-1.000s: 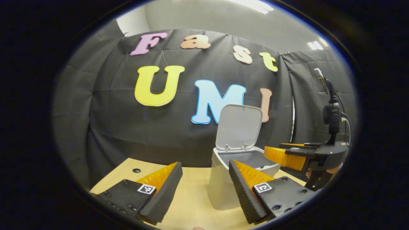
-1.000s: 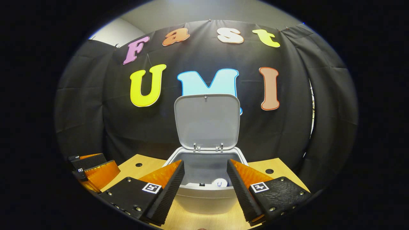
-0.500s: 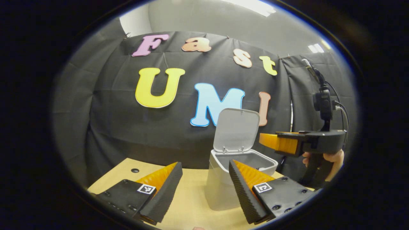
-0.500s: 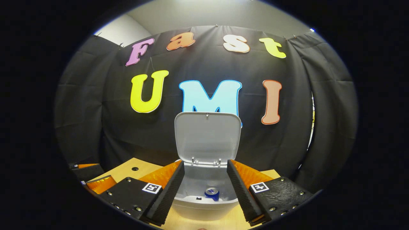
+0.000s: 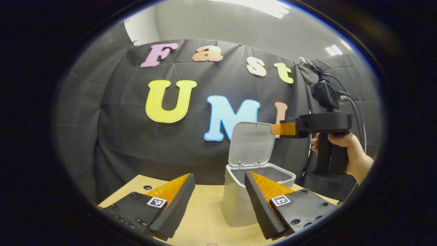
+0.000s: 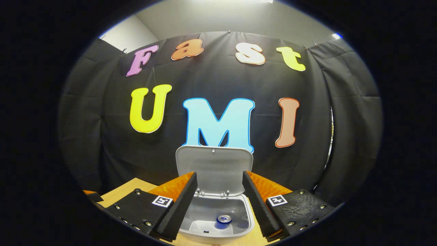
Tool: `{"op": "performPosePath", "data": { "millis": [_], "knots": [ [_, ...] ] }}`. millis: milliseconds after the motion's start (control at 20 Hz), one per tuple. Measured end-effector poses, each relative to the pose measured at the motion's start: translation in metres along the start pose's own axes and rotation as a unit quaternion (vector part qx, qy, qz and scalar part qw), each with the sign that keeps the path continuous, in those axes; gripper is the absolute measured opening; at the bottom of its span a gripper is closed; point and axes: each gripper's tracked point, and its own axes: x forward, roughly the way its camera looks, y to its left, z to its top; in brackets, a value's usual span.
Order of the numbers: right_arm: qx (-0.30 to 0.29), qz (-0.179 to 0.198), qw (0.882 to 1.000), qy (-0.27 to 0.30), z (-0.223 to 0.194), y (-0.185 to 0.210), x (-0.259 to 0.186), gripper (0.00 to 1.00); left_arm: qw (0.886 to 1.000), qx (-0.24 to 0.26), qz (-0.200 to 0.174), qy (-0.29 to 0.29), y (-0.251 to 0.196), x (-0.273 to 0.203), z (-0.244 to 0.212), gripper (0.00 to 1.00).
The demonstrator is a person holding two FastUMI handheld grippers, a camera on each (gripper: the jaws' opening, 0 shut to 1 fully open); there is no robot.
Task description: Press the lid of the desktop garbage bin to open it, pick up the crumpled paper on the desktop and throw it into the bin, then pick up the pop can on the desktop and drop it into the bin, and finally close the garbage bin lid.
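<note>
The right gripper view looked down into the grey plastic desktop bin (image 6: 218, 218), its hinged lid (image 6: 214, 167) upright, with the blue pop can (image 6: 224, 219) inside. The left gripper view showed the bin (image 5: 239, 201) on the pale wooden desktop (image 5: 201, 218). The left gripper (image 5: 218, 201) stood spread and empty, as did the right gripper (image 6: 218, 201).

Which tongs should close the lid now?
Right. The right tongs are raised beside the open lid's top edge, above the bin holding the can. The left tongs sit low near the bin's base.
</note>
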Motion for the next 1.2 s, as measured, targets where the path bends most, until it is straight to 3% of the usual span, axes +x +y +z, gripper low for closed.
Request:
{"op": "performPosePath", "data": {
  "millis": [750,1200],
  "knots": [
    [-0.017,-0.021,0.999,-0.022,0.047,0.017,0.077,0.86,1.000,0.002,-0.001,0.005,0.023,0.011,-0.006,0.96],
    [0.017,-0.019,0.999,0.019,0.041,0.017,0.105,0.86,1.000,-0.011,0.012,0.009,0.039,0.009,-0.003,0.96]
  ]
}}
